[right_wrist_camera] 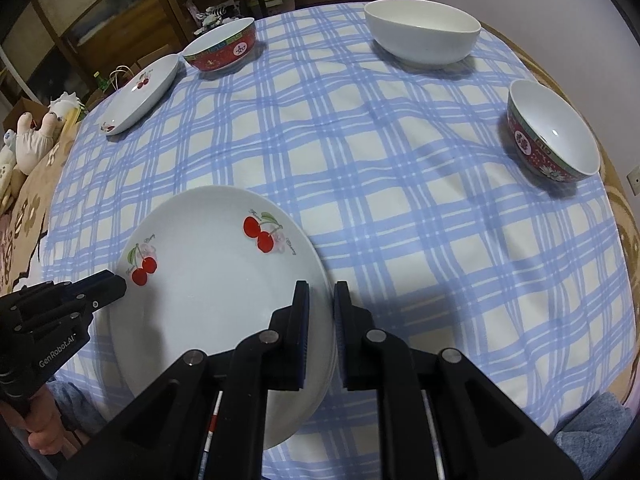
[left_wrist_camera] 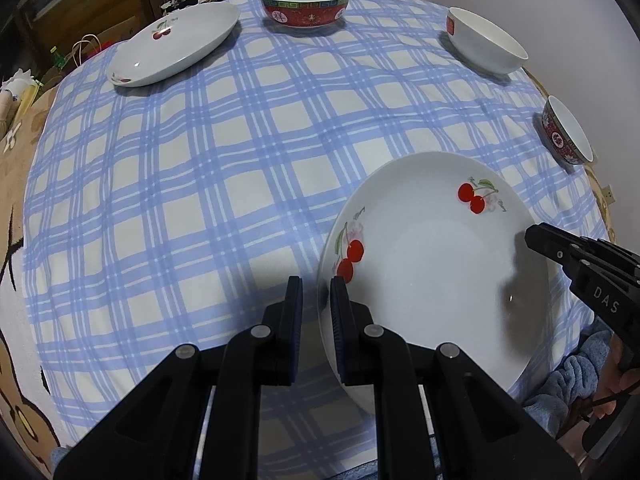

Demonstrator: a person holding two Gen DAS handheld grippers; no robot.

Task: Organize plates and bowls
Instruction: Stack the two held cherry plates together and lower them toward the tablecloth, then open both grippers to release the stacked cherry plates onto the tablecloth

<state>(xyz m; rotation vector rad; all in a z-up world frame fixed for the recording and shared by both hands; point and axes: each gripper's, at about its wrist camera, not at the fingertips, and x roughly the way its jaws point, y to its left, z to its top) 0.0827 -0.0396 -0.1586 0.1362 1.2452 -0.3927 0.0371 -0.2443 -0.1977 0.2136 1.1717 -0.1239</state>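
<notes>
- The near cherry plate [left_wrist_camera: 432, 280] sits at the near edge of the bench [left_wrist_camera: 224, 184], which has a blue checked cloth on it.
- The left hand-held gripper [left_wrist_camera: 317, 304] has one finger on each side of the plate's left rim. There is a small gap, and I cannot tell if the pads press the rim yet.
- The right hand-held gripper [right_wrist_camera: 322, 308] does the same on the plate's right rim. Its fingers are a little apart too, and I cannot tell if they pinch.
- In the right view the near plate looks like it has a second rim under it, so it may be two plates. It is hard to be sure.
- I think the step now is getting hold of this plate from both sides.
- The next move, I think, is to squeeze both rims tight, lift the plate flat, and carry it to the other cherry plate [left_wrist_camera: 176, 46] near the far left edge.
- The plate is smooth, so it could slip if one side lets go.
- A big red bowl [left_wrist_camera: 305, 4] is at the far edge, a white bowl [left_wrist_camera: 486, 42] is near the far right corner, and a small red bowl [left_wrist_camera: 566, 132] is at the right edge.
- The near part of the plate hides behind the gripper arms.
- The small red bowl looks squashed at the edge of the left view.
</notes>
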